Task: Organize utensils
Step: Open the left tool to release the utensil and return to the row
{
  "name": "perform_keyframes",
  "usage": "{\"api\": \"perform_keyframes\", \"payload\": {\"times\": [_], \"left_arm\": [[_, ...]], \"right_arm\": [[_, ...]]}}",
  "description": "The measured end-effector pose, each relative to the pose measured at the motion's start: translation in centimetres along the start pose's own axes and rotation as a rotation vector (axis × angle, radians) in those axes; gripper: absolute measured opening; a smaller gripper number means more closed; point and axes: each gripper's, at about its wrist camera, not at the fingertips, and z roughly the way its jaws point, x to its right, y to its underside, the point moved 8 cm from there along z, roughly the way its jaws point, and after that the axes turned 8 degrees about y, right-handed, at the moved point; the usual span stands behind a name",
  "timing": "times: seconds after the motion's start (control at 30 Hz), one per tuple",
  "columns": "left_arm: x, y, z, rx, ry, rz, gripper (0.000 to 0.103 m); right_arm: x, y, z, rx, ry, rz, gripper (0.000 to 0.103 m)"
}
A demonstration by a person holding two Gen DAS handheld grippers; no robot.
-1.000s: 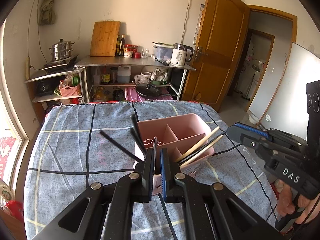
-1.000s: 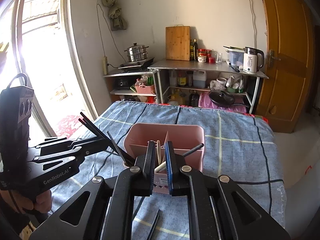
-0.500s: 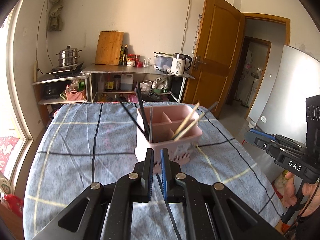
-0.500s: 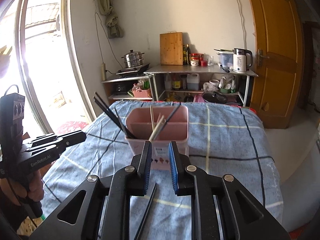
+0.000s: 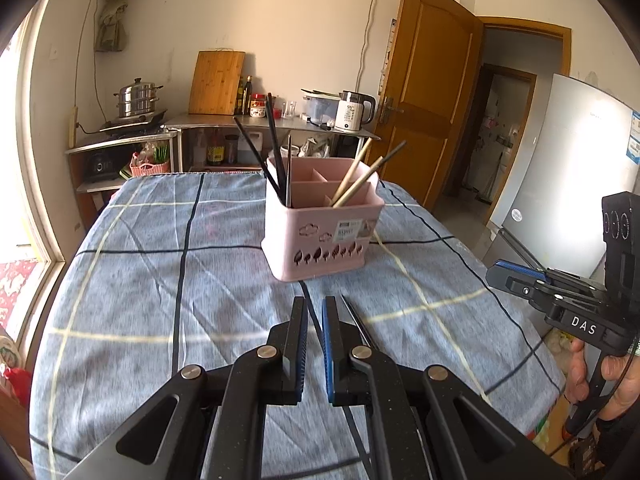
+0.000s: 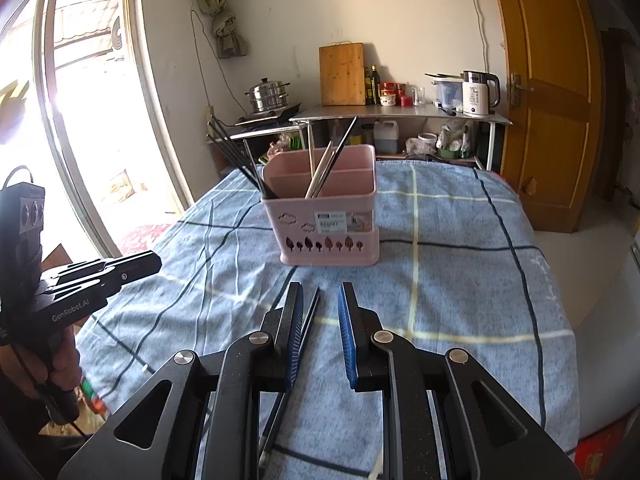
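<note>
A pink plastic utensil caddy with inner dividers and a row of tree-shaped cut-outs along its base stands on a worktop covered by a blue checked cloth. In the left wrist view, several black chopsticks lean out of its left compartment and pale wooden chopsticks slant out of the right one. The right wrist view shows the same caddy from the other side, with the black sticks fanning left and light-coloured sticks near the middle.

The left claw hangs low over the cloth, well short of the caddy, its blue-padded fingers drawn almost together with nothing between them. A single black chopstick lies flat on the cloth just beside its right finger. The right claw also sits above the cloth in front of the caddy; its jaws have just been opening and stand parted with a clear gap, gripping nothing. A black chopstick lies on the cloth below, running along the inner edge of its left finger; whether it touches the pad cannot be told.

Each view catches the other handheld gripper at its edge, a person's hand wrapped around the handle
</note>
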Motion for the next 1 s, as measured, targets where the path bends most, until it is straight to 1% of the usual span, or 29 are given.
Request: {"api": "perform_keyframes", "payload": {"times": [0.3, 0.57, 0.73, 1.0], "left_arm": [[0.0, 2.0, -0.9, -0.002, 0.002, -0.024, 0.006], [0.5, 3.1, -0.3, -0.017, 0.008, -0.003, 0.006], [0.5, 3.6, 0.3, -0.028, 0.01, -0.004, 0.006], [-0.4, 4.3, 1.5, -0.06, 0.001, -0.018, 0.006]], "right_arm": [[-0.1, 2.8, -0.3, -0.028, 0.005, 0.005, 0.019], [-0.4, 4.4, 0.4, -0.062, 0.007, 0.005, 0.019], [-0.8, 5.3, 1.5, -0.091, 0.002, 0.001, 0.019], [-1.6, 7.0, 4.6, -0.16, -0.001, -0.015, 0.019]]}}
